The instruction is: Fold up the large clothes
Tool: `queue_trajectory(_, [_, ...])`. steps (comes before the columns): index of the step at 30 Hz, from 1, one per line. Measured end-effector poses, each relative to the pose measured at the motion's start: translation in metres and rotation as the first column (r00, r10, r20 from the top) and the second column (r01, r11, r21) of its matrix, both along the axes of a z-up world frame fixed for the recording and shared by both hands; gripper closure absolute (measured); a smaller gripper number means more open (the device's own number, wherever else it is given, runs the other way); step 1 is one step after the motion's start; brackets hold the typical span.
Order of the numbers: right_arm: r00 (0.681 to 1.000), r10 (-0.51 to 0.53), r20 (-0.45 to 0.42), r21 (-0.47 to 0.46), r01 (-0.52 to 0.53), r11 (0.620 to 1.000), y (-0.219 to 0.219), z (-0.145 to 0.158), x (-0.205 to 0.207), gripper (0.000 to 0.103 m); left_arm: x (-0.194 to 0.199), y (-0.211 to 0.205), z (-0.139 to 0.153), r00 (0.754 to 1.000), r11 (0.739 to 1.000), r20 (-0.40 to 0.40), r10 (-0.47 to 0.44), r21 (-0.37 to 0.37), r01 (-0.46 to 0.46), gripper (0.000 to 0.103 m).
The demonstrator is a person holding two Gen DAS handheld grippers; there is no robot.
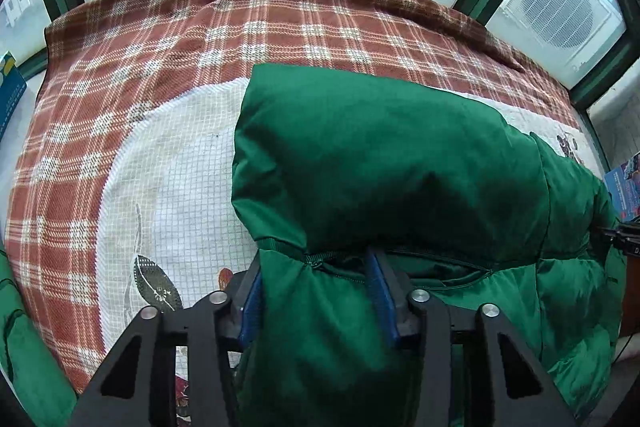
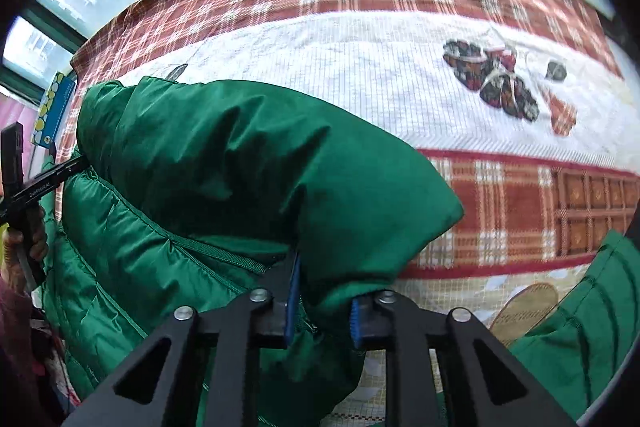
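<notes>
Gripping a puffy green down jacket (image 1: 384,163) over the bed's near edge, left gripper (image 1: 316,291) and right gripper (image 2: 322,303) fingers clamped on bunched fabric at a stitched seam; likely light, soft, slippery, best held by seams.

left tool (image 1: 316,291), right tool (image 2: 322,301): black linkage arms w/ triangular cutouts, silver pivot screws, blue ribbed pads

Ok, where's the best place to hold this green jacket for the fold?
Probably where it is held now: the green jacket along its near seam, from the near side. Left gripper and right gripper each pinch a bunched edge there, spread apart.
</notes>
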State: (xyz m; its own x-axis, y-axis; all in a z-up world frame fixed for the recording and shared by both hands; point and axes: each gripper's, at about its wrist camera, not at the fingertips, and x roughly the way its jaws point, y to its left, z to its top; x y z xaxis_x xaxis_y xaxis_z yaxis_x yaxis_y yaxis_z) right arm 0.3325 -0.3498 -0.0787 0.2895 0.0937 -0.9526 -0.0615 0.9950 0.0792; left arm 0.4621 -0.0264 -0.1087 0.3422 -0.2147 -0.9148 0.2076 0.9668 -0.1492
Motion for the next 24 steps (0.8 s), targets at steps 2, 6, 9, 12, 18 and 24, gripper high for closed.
queue_trajectory(2, [0.994,0.039,0.101,-0.084,-0.030,0.996,0.011,0.031,0.012,0.090,0.004,0.000,0.008,0.999,0.999,0.045,0.027,0.016,-0.028,0.081])
queue_trajectory(6, [0.943,0.092,0.321,-0.144,-0.047,0.989,0.037,0.104,0.034,0.092,0.018,0.009,0.036,0.983,0.993,0.147,0.113,-0.056,-0.106,0.085])
queue_trajectory(9, [0.917,0.106,0.385,-0.199,-0.030,0.980,0.052,0.114,0.059,0.088,0.034,0.010,0.051,0.965,0.989,0.219,0.143,-0.051,-0.135,0.085])
queue_trajectory(12, [0.972,0.063,0.226,-0.147,-0.030,0.989,0.037,0.088,0.081,0.081,0.047,0.012,0.037,0.976,0.987,0.146,0.159,-0.006,-0.160,0.082])
queue_trajectory(18, [0.984,0.032,0.176,-0.183,0.000,0.983,0.016,0.113,0.043,0.081,0.023,0.027,0.053,0.982,0.989,0.118,0.150,-0.031,-0.147,0.073])
queue_trajectory(24, [0.982,0.099,0.158,-0.225,-0.062,0.972,0.023,0.154,-0.019,0.080,-0.037,0.018,0.112,0.983,0.995,0.159,0.094,0.013,-0.097,0.063])
